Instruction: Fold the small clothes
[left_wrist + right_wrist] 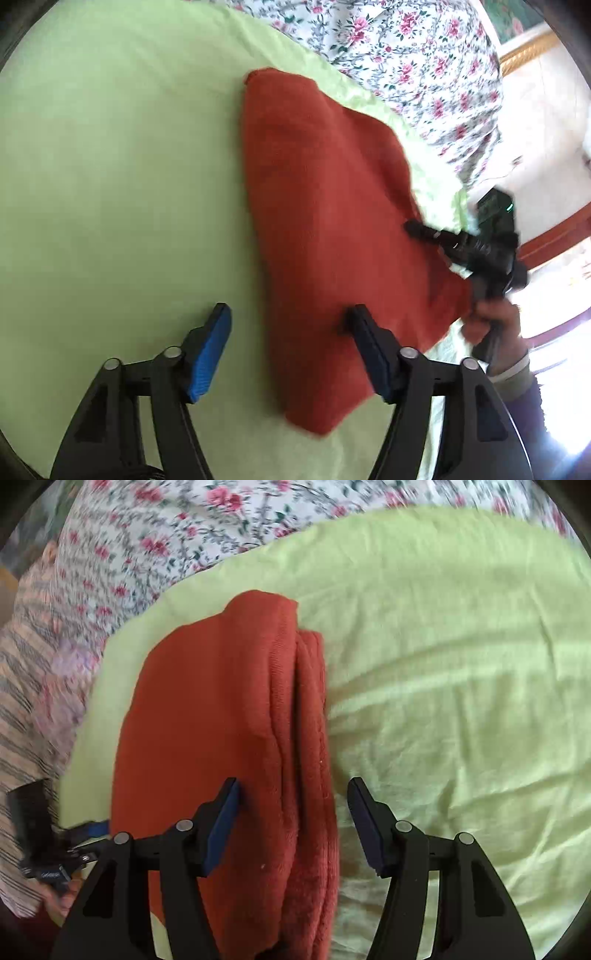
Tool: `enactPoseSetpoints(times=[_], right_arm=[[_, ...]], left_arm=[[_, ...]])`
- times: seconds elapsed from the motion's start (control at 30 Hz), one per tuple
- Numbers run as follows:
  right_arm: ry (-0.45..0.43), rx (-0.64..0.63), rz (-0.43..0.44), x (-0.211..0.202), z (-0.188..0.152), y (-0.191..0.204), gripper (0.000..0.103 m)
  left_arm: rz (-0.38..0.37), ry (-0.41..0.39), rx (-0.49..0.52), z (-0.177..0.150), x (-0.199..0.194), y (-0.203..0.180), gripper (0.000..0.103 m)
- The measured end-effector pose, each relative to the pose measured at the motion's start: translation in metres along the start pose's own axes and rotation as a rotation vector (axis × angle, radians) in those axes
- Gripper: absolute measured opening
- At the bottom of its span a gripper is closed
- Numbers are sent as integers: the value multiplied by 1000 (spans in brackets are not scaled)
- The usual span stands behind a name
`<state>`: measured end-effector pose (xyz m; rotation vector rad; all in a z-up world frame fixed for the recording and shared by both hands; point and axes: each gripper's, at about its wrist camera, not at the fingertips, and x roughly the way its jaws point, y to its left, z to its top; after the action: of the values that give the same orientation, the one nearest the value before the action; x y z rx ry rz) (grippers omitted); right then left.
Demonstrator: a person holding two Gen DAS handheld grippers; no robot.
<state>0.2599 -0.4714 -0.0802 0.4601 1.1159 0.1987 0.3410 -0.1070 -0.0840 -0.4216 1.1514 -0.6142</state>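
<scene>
A rust-red knitted garment (325, 206) lies folded lengthwise on a light green sheet (110, 166). My left gripper (288, 317) is open, its right finger over the garment's near edge and its left finger over the sheet. In the right wrist view the garment (221, 720) shows stacked folded edges along its right side. My right gripper (293, 786) is open, straddling that folded edge from above. The right gripper (417, 227) also shows in the left wrist view at the garment's far right edge; the left gripper (88, 829) shows at the right wrist view's lower left.
A floral white-and-pink cloth (406, 55) lies beyond the green sheet (461, 664). A striped cloth (26, 686) lies at the left of the right wrist view. A floor and red wooden trim (554, 236) lie past the bed's edge.
</scene>
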Motion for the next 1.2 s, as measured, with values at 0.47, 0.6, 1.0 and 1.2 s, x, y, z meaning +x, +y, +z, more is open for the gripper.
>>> enactPoseSetpoints(times=[0.47,0.6,1.0,1.2], right_arm=[[-27,-22,125,-2,-40,68,26],[-17,-75,242,9,-76,124,26],[146,-236,237,93,-170,233,31],[89,-262,104,72,-151,239,51]], left_arm=[[0,-70,102,-19,-9,-36,22],[32,-142,97,-61,-85,-11,22],[60,-141,-151,-177,-177,118,37],[74,-204,-178,-156,-184,137,56]])
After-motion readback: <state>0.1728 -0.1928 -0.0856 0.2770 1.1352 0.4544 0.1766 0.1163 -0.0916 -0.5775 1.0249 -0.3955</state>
